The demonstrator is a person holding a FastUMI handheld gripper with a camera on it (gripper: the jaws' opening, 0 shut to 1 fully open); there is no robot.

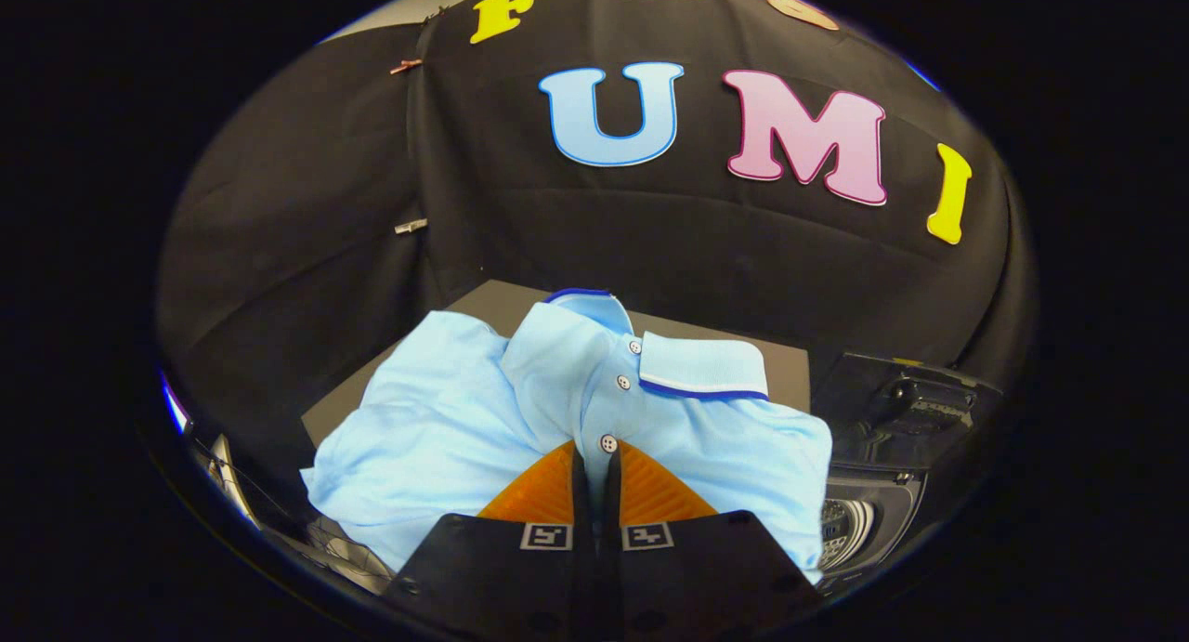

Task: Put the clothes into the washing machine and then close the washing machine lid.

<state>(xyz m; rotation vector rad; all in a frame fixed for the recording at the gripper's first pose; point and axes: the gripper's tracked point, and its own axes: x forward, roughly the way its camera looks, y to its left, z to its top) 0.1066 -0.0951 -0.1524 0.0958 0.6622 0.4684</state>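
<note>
A light blue polo shirt (464,419) with a white, blue-edged collar (701,368) spreads out just ahead of my fingers, over a grey tabletop (502,303). My gripper (594,454) is shut on the shirt's button placket, right below the lowest button (608,443), with the cloth bunched between the two fingers. To the right of the shirt stands the dark washing machine (873,521). Its lid (906,405) is raised and the perforated drum (841,530) shows beneath. Whether the shirt hangs free or rests on the table, I cannot tell.
The black cloth wall rises close behind the table. A shiny metal frame (228,479) shows low on the left, beside the shirt's sleeve. The shirt's right edge overlaps the washing machine's opening.
</note>
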